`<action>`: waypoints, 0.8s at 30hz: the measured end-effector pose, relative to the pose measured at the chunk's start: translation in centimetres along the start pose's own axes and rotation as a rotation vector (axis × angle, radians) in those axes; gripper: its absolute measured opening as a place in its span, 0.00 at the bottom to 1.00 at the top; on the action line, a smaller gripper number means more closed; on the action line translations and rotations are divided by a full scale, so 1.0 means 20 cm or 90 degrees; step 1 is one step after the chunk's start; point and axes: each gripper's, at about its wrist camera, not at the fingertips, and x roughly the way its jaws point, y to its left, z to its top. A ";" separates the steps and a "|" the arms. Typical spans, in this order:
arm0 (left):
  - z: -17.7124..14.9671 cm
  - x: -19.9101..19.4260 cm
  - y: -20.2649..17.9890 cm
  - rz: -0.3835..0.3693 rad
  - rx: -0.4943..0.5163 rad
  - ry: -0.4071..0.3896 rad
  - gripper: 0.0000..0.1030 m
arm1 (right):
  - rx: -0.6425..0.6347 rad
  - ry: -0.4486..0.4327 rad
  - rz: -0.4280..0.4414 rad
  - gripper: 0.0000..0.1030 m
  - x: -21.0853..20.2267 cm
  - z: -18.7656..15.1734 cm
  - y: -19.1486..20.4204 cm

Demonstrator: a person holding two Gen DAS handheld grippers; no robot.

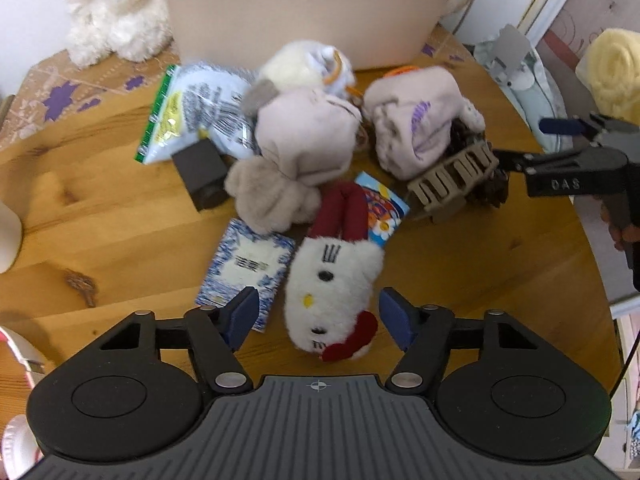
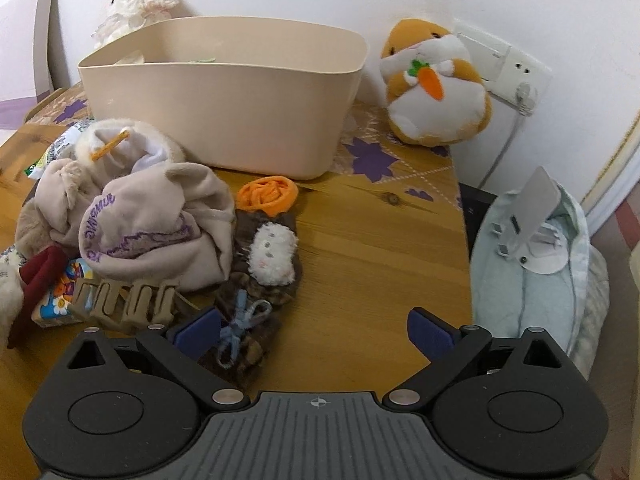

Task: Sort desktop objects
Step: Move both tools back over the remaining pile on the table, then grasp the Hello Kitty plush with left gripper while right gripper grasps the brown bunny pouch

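A pile of objects lies on the wooden table [image 1: 100, 216] in front of a beige bin [image 1: 296, 20]. My left gripper [image 1: 318, 318] is open, its pads on either side of a white Hello Kitty plush [image 1: 332, 296] with a red bow, not touching it. My right gripper [image 2: 314, 332] is open above a brown patterned sock with a blue bow [image 2: 240, 340]; it also shows at the right of the left wrist view [image 1: 516, 158]. Beige hats [image 2: 152, 224], a tan hair claw [image 2: 124, 300] and the beige bin [image 2: 224, 108] lie ahead.
A snack bag [image 1: 192, 116], a dark box [image 1: 200, 172], a blue-white packet [image 1: 248, 268] and a colourful carton [image 1: 380, 208] lie in the pile. A hamster plush [image 2: 436, 84] sits by the wall socket. A white fluffy plush [image 1: 116, 8] stands behind. A pale cushion [image 2: 532, 256] lies off the table's right edge.
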 end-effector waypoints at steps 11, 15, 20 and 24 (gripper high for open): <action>0.00 0.08 -0.04 0.000 0.003 0.014 0.53 | 0.032 0.040 0.020 0.95 0.12 0.06 0.02; -0.01 0.10 -0.08 -0.015 0.008 0.025 0.49 | 0.040 0.049 0.024 0.91 0.16 0.09 0.02; -0.02 0.14 -0.08 -0.010 -0.003 0.039 0.49 | 0.033 0.059 0.035 0.83 0.18 0.10 0.04; -0.03 0.16 -0.06 -0.008 -0.010 0.039 0.46 | 0.046 0.072 0.050 0.67 0.21 0.09 0.04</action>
